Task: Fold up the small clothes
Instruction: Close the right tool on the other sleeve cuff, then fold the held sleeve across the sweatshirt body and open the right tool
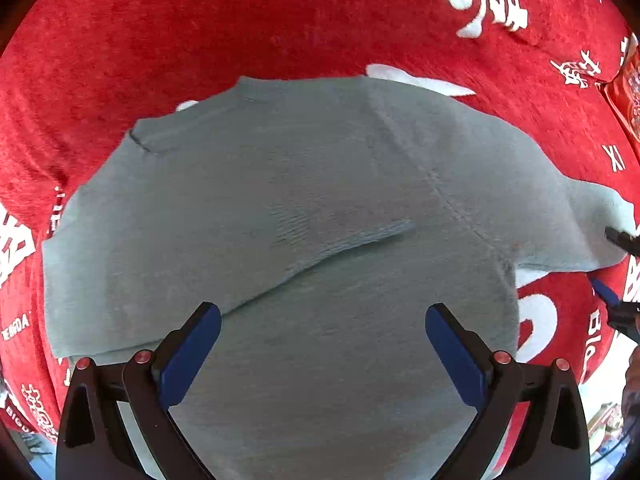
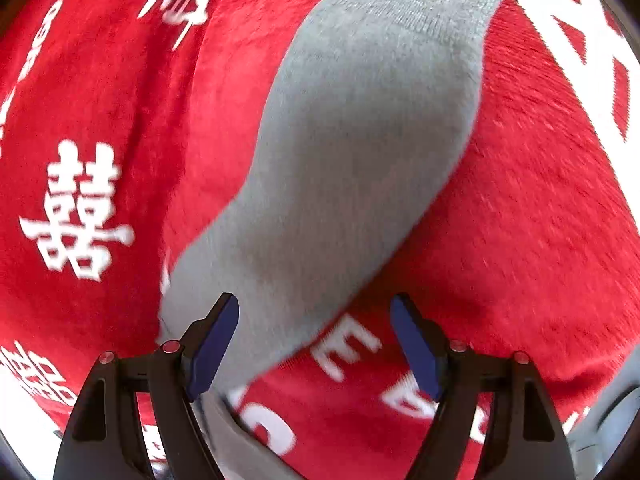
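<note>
Grey knit top [image 1: 280,200] spread flat on red blanket [image 1: 160,32]. Left gripper [image 1: 323,354] and right gripper [image 2: 315,344] both spread wide, empty. Sleeve [image 2: 360,120] fold apparently starting; next, pinching the cuff.

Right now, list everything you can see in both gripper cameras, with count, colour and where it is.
sweater: one, grey-green knit, spread on the red cloth, one side folded over the body
sleeve: one, grey-green, stretched out across the cloth under the right gripper
cloth: one, red plush with white characters and letters, under everything
left gripper: one, black with blue pads, open above the sweater body
right gripper: one, black with blue pads, open over the sleeve end
</note>
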Tool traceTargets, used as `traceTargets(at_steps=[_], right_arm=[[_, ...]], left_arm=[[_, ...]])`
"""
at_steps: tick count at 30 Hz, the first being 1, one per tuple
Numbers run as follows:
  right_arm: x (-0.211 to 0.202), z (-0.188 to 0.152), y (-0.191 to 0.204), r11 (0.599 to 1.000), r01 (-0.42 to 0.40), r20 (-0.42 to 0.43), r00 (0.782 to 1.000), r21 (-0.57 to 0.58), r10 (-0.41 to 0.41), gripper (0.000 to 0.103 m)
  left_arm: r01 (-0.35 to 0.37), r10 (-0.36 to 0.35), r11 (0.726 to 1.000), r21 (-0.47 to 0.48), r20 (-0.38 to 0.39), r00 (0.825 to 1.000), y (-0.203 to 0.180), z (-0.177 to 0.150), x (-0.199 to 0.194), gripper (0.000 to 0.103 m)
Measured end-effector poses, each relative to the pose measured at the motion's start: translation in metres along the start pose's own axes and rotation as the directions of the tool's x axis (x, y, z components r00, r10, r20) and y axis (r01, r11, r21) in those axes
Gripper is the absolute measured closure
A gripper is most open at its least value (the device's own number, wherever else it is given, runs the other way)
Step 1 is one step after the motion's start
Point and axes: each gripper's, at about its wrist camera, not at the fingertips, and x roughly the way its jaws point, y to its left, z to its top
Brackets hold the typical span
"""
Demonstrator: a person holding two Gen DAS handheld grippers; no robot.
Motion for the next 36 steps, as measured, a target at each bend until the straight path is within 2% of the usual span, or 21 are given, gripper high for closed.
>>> traceTargets(at_steps=[9, 10, 12, 13, 14, 15, 16, 17, 22, 25, 28, 30, 32, 36], right_arm=[[0.001, 0.022, 0.002, 0.981, -0.151, 0.05, 0.988, 0.119, 0.146, 0.022], [0.0, 0.023, 0.001, 0.978, -0.162, 0.052, 0.986, 0.129, 0.157, 0.022], [0.001, 0.023, 0.002, 0.973, -0.175, 0.055, 0.984, 0.152, 0.168, 0.023], [-0.001, 0.022, -0.001, 0.969, -0.185, 0.057, 0.982, 0.163, 0.178, 0.033], [0.0, 0.022, -0.001, 0.965, -0.196, 0.052, 0.98, 0.173, 0.19, 0.058], [0.002, 0.021, -0.001, 0.961, -0.208, 0.04, 0.978, 0.182, 0.204, 0.073], [0.003, 0.02, 0.0, 0.959, -0.217, 0.033, 0.976, 0.183, 0.214, 0.097], [0.003, 0.019, 0.002, 0.957, -0.234, 0.033, 0.972, 0.173, 0.232, 0.097], [-0.003, 0.01, 0.038, 0.957, -0.285, 0.006, 0.958, 0.053, 0.285, 0.097], [-0.002, -0.003, 0.08, 0.948, -0.31, -0.044, 0.951, -0.068, 0.307, 0.097], [0.005, -0.026, 0.132, 0.919, -0.333, -0.117, 0.942, -0.211, 0.314, 0.097], [0.012, -0.047, 0.168, 0.887, -0.338, -0.165, 0.94, -0.315, 0.3, 0.097], [0.023, -0.077, 0.208, 0.834, -0.331, -0.216, 0.941, -0.442, 0.259, 0.097], [0.055, -0.15, 0.268, 0.686, -0.311, -0.304, 0.943, -0.658, 0.135, 0.097]], left_arm=[[-0.041, 0.041, 0.999, -0.002, -0.012, 0.999, -0.011, 0.0, 0.002, 0.0], [-0.076, 0.076, 0.997, -0.014, -0.031, 0.997, -0.011, 0.0, 0.003, 0.0], [-0.088, 0.087, 0.996, -0.018, -0.031, 0.996, -0.009, -0.001, 0.002, 0.0], [-0.089, 0.088, 0.996, -0.018, -0.03, 0.996, -0.007, -0.002, 0.001, 0.0], [-0.087, 0.087, 0.996, -0.018, -0.029, 0.996, -0.006, -0.003, 0.0, 0.0], [-0.091, 0.09, 0.996, -0.018, -0.026, 0.996, -0.005, -0.003, -0.001, 0.0], [-0.097, 0.097, 0.995, -0.016, -0.025, 0.995, -0.004, -0.004, -0.003, 0.0], [-0.107, 0.107, 0.994, -0.015, -0.025, 0.994, -0.002, -0.005, -0.004, 0.0], [-0.103, 0.102, 0.994, -0.04, -0.019, 0.995, 0.013, -0.01, -0.01, 0.001], [-0.103, 0.103, 0.993, -0.064, 0.002, 0.995, 0.026, -0.016, -0.018, 0.001], [-0.101, 0.103, 0.99, -0.098, 0.023, 0.994, 0.049, -0.022, -0.027, 0.001], [-0.109, 0.114, 0.987, -0.122, 0.033, 0.993, 0.065, -0.027, -0.033, 0.001], [-0.12, 0.127, 0.981, -0.153, 0.037, 0.991, 0.083, -0.033, -0.038, 0.001], [-0.145, 0.159, 0.963, -0.226, 0.044, 0.986, 0.12, -0.048, -0.047, 0.0]])
